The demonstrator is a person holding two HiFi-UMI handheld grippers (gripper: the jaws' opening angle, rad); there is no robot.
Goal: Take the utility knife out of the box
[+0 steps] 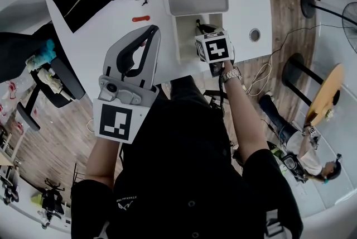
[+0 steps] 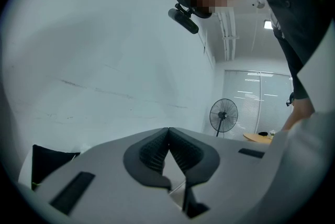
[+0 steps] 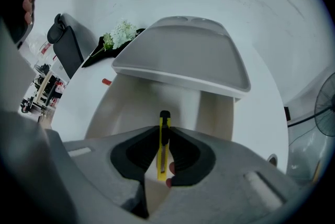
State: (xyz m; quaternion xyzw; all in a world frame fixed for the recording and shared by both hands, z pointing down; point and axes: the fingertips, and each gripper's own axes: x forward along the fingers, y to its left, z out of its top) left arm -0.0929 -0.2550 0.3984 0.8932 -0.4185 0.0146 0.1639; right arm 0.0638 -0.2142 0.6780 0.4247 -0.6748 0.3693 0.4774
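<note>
Lid ahead, open sides

Just ahead of the right gripper, clamped on the utility knife, the raised lid of the box bars the way forward. The box walls rise on either side below its jaws. Bare table lies to its right, and the left gripper hovers to its left.

The operator wore a black short-sleeved top with a small white logo near the left shoulder. A metal-band wristwatch sat on the right wrist.

The left tool had a light grey moulded body with two curved arms lined in black. Its white marker cube bore a black square pattern. The pads were black and finely ribbed, and dark rectangular recesses marked the grey jaw faces.

The right tool had the same grey body and black ribbed pads. Its cube carried a different black pattern.
</note>
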